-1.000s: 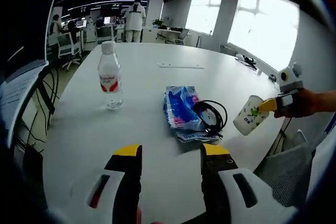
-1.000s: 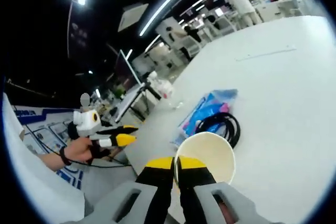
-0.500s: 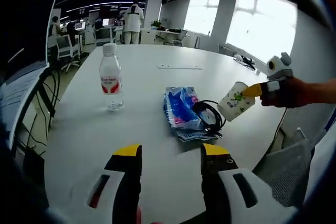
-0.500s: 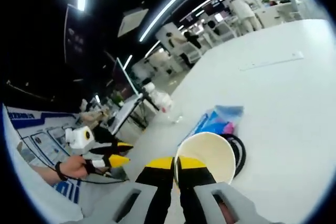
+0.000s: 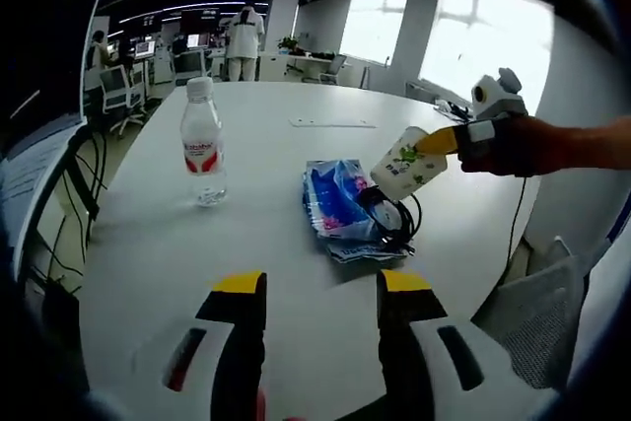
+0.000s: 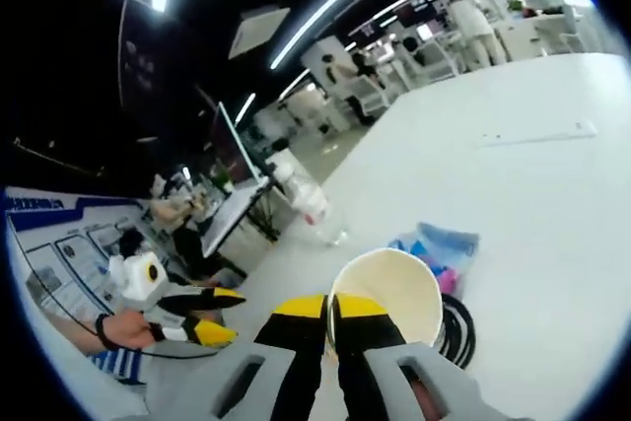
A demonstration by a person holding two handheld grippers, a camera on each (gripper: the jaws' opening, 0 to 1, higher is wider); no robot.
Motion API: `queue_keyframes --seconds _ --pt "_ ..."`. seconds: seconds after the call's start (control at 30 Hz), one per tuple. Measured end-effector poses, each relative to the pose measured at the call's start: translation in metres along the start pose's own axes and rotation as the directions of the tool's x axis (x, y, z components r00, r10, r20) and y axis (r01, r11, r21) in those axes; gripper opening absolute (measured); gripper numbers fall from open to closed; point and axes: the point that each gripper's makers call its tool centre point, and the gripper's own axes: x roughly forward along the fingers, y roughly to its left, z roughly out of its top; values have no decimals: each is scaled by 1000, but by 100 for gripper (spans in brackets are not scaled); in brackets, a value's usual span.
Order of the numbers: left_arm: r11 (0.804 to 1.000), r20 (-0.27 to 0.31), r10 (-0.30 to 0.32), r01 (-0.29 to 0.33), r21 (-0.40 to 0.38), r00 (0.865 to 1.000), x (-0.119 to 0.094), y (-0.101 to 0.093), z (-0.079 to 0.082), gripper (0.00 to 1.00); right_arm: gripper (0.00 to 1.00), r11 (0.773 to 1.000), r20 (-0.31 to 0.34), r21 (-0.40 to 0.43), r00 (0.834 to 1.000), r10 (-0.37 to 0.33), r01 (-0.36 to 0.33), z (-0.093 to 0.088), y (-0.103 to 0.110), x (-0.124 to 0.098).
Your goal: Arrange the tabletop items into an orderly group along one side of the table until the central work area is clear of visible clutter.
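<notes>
Right claw, which I hold off the white surface, pinches the rim of a paper cup above the black cable coil and blue packet. Left claw stands spread near the surface's edge; a water bottle stands upright, apart from the packet.

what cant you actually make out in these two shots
- Paper cup: its base, right gripper view, hidden behind the right gripper clamping the rim.
- Black cable: part of the coil, left gripper view, covered by the cup held above it.
- Water bottle: label text too small to read.
- Blue packet: print too blurred to read.
- Left gripper: nothing between its parted jaws.
</notes>
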Motion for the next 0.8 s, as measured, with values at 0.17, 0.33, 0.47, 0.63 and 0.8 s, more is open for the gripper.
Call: queue_keyframes --seconds 0.17,0.33,0.47,0.63,0.8 --pt "1000 6 -4 4 2 1000 0 0 0 43 0 1000 -17 -10 1000 5 -5 4 1 17" --pt "1000 12 -8 8 0 1000 -1 1 1 43 0 1000 -35 -20 999 6 -7 8 5 35" --pt "1000 13 -12 12 -1 1000 -1 1 0 43 0 999 -57 -42 998 9 -11 12 10 52" --pt "1000 13 -18 18 -4 1000 0 1 -1 43 0 997 -96 -80 995 8 -16 13 14 71" --pt "1000 19 -20 20 -10 1000 0 1 0 43 0 991 -153 -131 988 -4 -16 12 16 93"
